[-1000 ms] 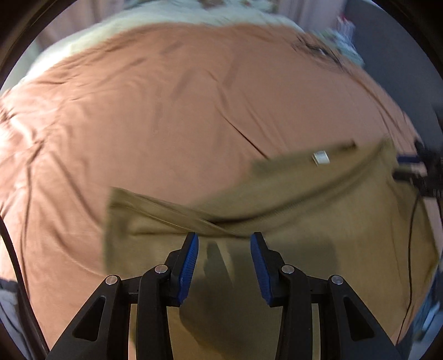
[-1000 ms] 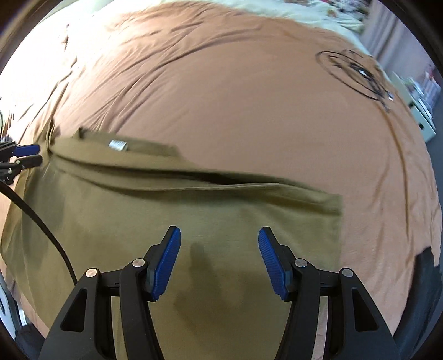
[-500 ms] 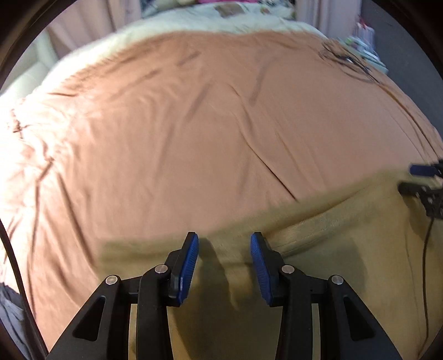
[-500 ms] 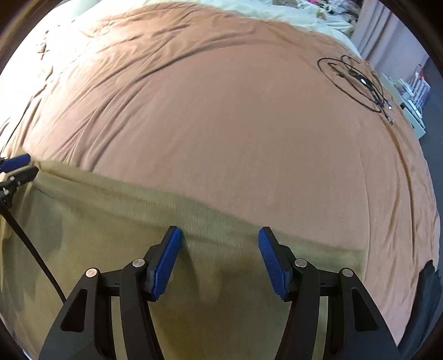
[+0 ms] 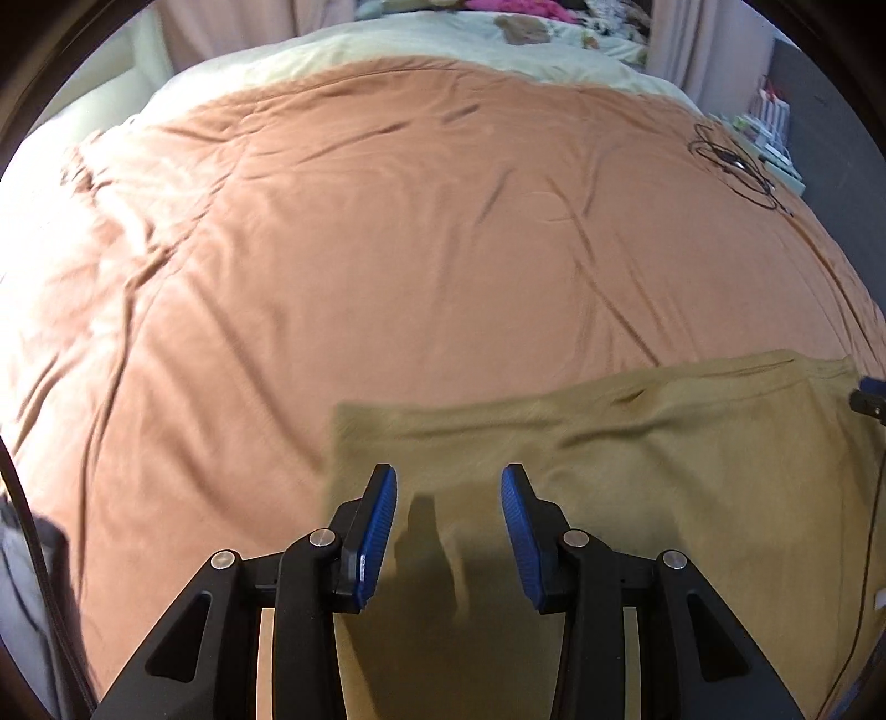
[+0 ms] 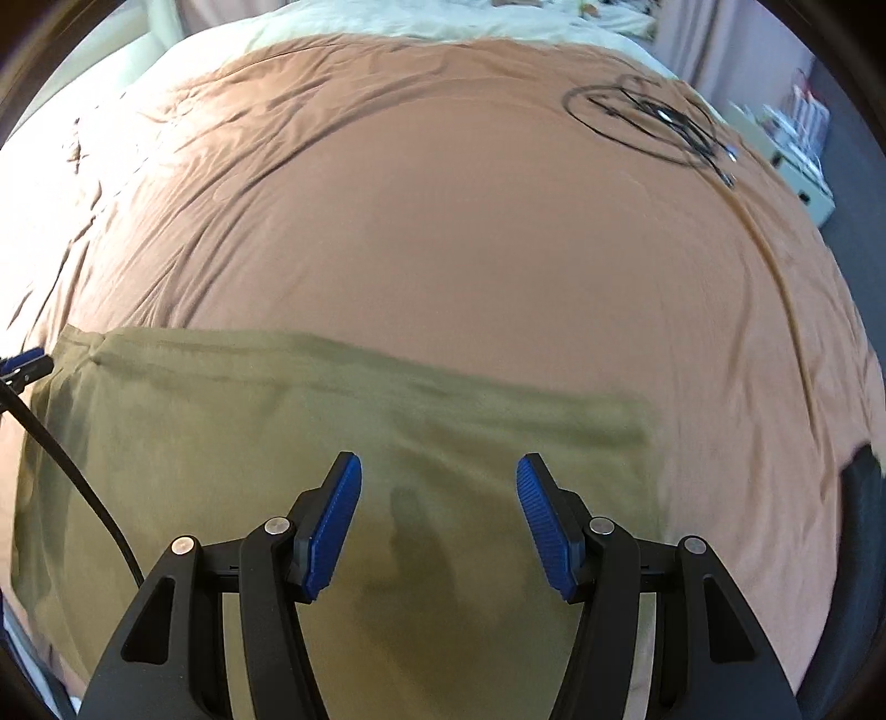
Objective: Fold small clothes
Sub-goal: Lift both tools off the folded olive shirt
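An olive-brown garment (image 5: 637,471) lies flat on the orange bedspread (image 5: 387,249), folded with a straight far edge. It also shows in the right wrist view (image 6: 332,432). My left gripper (image 5: 448,493) is open and empty, hovering over the garment's left part near its left edge. My right gripper (image 6: 437,487) is open and empty over the garment's right part. The right gripper's tip shows at the right edge of the left wrist view (image 5: 869,396); the left gripper's tip shows at the left edge of the right wrist view (image 6: 25,368).
A coiled black cable (image 6: 653,119) lies on the bedspread at the far right. Pale bedding (image 5: 470,39) lies at the head of the bed. A shelf with small items (image 6: 797,149) stands beside the bed on the right. A black cord (image 6: 72,476) crosses the garment's left side.
The raised top layer with its white label has been laid down, so the garment now lies flat. Both grippers stayed open and drew back toward the near side.
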`<state>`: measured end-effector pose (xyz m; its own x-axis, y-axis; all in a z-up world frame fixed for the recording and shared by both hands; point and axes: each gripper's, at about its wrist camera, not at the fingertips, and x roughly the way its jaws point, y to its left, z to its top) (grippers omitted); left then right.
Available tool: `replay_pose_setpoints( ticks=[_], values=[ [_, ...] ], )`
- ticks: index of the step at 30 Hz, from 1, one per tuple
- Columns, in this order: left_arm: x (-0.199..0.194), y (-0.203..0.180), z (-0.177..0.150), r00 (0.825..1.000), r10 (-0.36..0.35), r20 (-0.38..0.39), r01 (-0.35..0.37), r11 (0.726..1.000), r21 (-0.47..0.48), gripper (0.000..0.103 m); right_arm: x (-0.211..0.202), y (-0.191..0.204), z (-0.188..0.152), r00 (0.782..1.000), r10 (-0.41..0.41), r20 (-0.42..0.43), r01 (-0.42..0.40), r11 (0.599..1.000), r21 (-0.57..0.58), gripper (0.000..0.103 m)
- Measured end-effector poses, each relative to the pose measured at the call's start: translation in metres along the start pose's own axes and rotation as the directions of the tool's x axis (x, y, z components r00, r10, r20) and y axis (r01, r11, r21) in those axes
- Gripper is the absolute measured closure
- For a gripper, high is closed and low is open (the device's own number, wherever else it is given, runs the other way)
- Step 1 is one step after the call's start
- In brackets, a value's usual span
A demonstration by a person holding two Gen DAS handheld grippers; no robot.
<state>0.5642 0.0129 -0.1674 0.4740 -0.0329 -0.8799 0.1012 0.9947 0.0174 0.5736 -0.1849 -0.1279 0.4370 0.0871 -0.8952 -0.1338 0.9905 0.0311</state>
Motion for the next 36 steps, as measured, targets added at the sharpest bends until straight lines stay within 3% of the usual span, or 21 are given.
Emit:
replay_pose_setpoints(
  ticks=[8,12,16,26,29,34,36],
  values=[
    [-0.04,0.035,-0.048,0.999,-0.029,-0.022,0.027,0.996,-0.085,0.058,-0.022,-0.033,-0.044,0.999,0.017,-0.031,-0.015,0.998,0.065,0.043],
    [-0.057,0.047,-0.081,0.998,-0.055,-0.025,0.052,0.99,-0.135,0.044,-0.037,-0.047,-0.075,0.999,0.033,-0.035,-0.029,0.995,0.09,0.042],
    [-0.072,0.057,-0.116,0.995,-0.092,-0.032,0.084,0.977,-0.196,0.044,-0.067,-0.06,-0.108,0.996,0.083,-0.03,-0.08,0.991,0.104,0.039],
    [-0.099,0.061,-0.186,0.99,-0.138,-0.006,0.131,0.952,-0.277,0.044,-0.107,-0.08,-0.184,0.995,0.095,0.003,-0.094,0.977,0.193,0.039],
    [-0.099,0.06,-0.196,0.99,-0.141,-0.005,0.133,0.947,-0.292,0.046,-0.117,-0.083,-0.204,0.998,0.066,0.012,-0.067,0.974,0.219,0.039],
    [-0.102,0.059,-0.208,0.983,-0.181,0.017,0.178,0.937,-0.301,0.064,-0.128,-0.086,-0.227,0.997,0.071,0.025,-0.075,0.959,0.273,0.039],
    [-0.102,0.055,-0.211,0.982,-0.187,0.013,0.182,0.937,-0.299,0.067,-0.131,-0.087,-0.23,0.994,0.104,0.036,-0.11,0.95,0.293,0.046]
  ],
)
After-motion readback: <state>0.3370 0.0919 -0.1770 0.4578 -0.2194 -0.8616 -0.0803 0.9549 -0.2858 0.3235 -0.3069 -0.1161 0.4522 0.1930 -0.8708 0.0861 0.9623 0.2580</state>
